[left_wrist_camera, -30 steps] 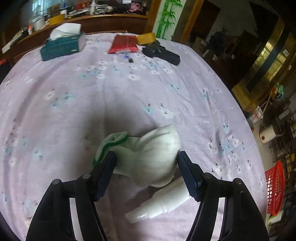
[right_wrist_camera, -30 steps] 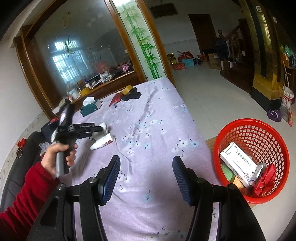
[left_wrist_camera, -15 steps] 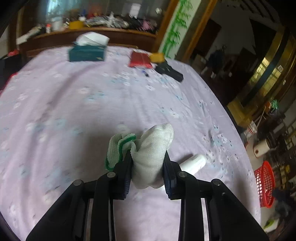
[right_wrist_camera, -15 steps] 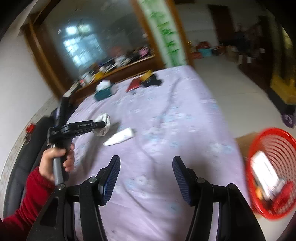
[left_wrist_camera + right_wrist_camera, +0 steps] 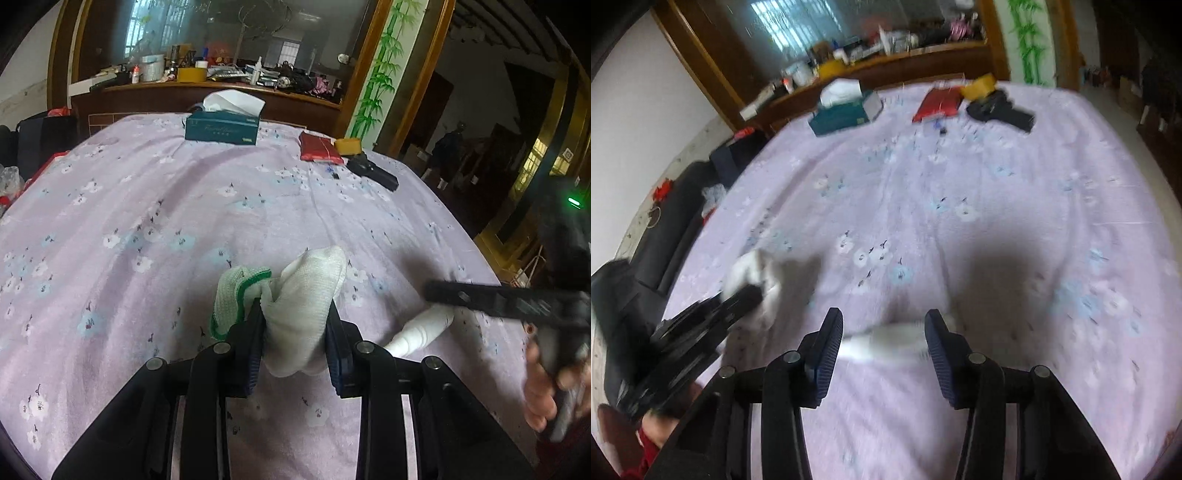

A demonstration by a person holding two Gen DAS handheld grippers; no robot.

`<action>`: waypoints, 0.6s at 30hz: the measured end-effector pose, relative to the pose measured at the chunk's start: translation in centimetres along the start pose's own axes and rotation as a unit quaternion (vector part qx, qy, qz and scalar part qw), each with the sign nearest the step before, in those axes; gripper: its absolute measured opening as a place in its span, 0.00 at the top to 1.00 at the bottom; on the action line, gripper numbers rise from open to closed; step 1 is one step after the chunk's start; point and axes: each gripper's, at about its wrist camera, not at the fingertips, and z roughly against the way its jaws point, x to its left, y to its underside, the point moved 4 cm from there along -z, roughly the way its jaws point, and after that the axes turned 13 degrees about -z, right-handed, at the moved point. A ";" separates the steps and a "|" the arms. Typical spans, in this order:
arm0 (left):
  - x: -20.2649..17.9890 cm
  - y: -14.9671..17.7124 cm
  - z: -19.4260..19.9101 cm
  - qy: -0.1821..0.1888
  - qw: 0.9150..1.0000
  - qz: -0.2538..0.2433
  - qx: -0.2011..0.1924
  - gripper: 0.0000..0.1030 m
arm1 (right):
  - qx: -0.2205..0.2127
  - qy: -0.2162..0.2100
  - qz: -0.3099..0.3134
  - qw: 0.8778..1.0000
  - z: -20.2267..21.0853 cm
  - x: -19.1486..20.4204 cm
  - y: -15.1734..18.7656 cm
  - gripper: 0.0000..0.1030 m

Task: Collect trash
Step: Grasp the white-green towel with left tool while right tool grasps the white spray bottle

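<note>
Left tool [image 5: 295, 325] is clamped on the white glove [image 5: 303, 295]: both pads press into the bunched fabric, and the glove bulges out ahead of the fingertips. Its green-trimmed cuff [image 5: 236, 295] hangs off the tool's left side. The glove looks lifted clear of the purple floral cloth [image 5: 184, 221], though the lower folds are hidden behind the fingers.

Right tool [image 5: 882, 332] is closing. The white tube [image 5: 886, 341] lies crosswise between its fingers, cap end toward the left pad. Heavy motion blur in the right wrist view; pads do not look to be pressing on the tube, and gaps show on both sides. From the left wrist view the same tube [image 5: 424, 328] lies on the cloth just right of the left tool, with the right tool's dark fingers above its far end and a hand [image 5: 546, 387] on the handle at the right edge.

The left tool and its glove show in the right wrist view too, ahead-left of the right tool, blurred.

Far ahead of both tools, well apart from the trash:
- teal tissue box [image 5: 221, 127]
- red packet [image 5: 319, 147]
- yellow block [image 5: 347, 146], just right of the packet
- black object [image 5: 373, 171], beyond-right of that

A wooden ledge [image 5: 221, 92] cluttered with bottles and boxes runs behind the cloth-covered surface.
</note>
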 end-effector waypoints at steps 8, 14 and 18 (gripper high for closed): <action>0.8 0.1 0.3 0.002 1.000 0.008 -0.006 0.73 | 0.066 -0.020 -0.003 0.998 -1.5 -0.3 1.5 0.51; 0.0 0.0 0.4 0.010 1.000 -0.002 -0.008 0.73 | 0.054 -0.011 0.046 0.997 0.4 1.4 5.3 0.50; -0.5 0.1 0.3 0.013 1.000 -0.011 -0.008 0.73 | 0.032 0.029 0.064 0.997 -0.3 1.8 6.4 0.54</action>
